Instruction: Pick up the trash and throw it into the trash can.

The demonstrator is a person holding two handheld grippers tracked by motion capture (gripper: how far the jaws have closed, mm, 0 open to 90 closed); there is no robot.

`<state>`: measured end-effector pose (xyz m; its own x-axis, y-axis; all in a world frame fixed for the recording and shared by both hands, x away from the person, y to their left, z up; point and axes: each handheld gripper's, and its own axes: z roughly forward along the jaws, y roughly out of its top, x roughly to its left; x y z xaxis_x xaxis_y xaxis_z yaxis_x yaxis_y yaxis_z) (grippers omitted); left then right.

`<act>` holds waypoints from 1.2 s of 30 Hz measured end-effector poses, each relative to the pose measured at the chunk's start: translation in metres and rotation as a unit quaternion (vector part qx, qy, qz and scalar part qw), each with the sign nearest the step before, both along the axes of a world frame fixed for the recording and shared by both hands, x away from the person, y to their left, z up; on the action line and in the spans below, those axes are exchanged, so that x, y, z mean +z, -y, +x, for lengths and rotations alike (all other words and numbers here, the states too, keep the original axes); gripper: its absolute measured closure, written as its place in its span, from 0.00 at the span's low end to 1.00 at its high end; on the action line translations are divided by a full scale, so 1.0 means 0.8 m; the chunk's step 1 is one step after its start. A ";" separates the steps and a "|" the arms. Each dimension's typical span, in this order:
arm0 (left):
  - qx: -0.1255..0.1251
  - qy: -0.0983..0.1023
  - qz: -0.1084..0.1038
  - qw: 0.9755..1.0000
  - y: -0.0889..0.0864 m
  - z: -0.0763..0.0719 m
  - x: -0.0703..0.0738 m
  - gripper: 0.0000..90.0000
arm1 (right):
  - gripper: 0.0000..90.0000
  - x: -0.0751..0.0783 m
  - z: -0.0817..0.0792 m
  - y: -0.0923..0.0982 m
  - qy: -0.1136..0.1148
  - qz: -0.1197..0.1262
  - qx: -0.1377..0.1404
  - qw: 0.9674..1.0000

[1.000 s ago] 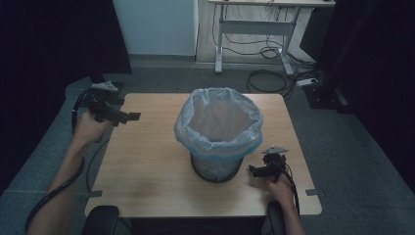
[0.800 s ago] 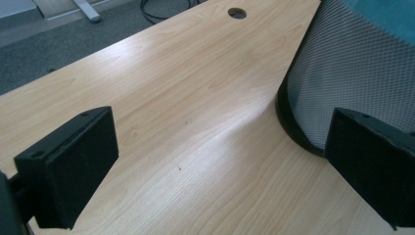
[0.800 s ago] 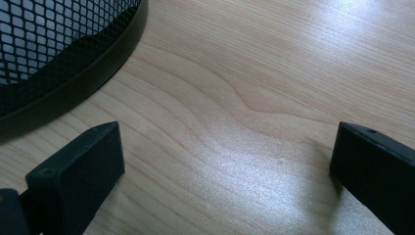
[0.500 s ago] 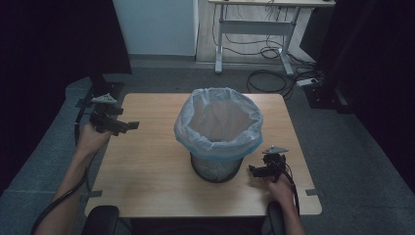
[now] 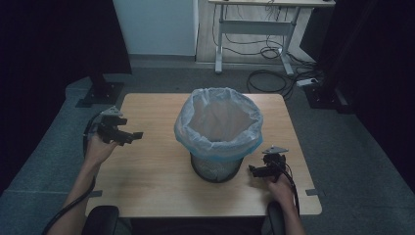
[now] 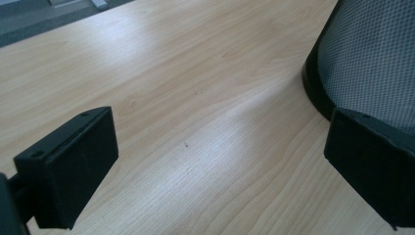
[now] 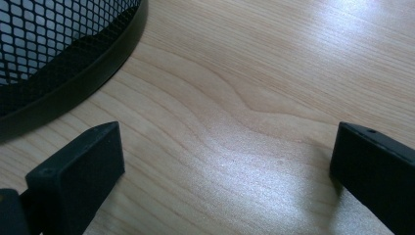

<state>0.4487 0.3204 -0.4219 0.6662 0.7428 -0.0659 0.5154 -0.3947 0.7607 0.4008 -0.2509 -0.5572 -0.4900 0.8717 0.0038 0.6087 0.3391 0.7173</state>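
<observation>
Mesh bin (image 5: pixel 215 166) lined with pale bag (image 5: pixel 219 122), inside unseen; left tongs (image 5: pixel 131 137), right tongs (image 5: pixel 254 171) both agape, empty

high view fixed above near table edge, facing forward and down on whole table (image 5: pixel 147 196), both gripper views low, close to tabletop, looking along own jaws, all three share mesh bin (image 5: pixel 215 169) base

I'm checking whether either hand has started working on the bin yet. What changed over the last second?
The left gripper moved toward the person and slightly inward along the table's left side, jaws open and holding nothing. The right gripper stayed beside the base of the mesh bin, also open. The bin and its plastic liner did not shift, and nothing was grasped or released.
</observation>
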 end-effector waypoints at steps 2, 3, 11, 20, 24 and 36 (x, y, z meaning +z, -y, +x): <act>0.000 0.000 0.001 1.000 0.000 0.000 -0.003 0.00 | 0.00 0.000 0.000 0.000 0.000 0.000 0.000 1.000; 0.001 0.000 0.001 1.000 0.000 0.000 -0.007 0.00 | 0.00 0.000 0.000 0.000 0.000 0.000 0.000 1.000; 0.008 -0.002 -0.007 1.000 0.001 -0.003 -0.038 0.00 | 0.00 0.000 0.000 0.000 0.000 0.001 0.000 1.000; 0.008 -0.011 -0.008 1.000 0.004 -0.004 -0.067 0.00 | 0.00 0.000 0.000 0.000 0.000 0.000 0.000 1.000; 0.010 -0.015 -0.007 1.000 0.006 -0.005 -0.082 0.00 | 0.00 0.000 0.000 0.000 0.000 0.001 0.000 1.000; 0.012 -0.028 0.004 1.000 0.013 -0.010 -0.122 0.00 | 0.00 0.000 0.000 0.000 0.000 0.000 0.000 1.000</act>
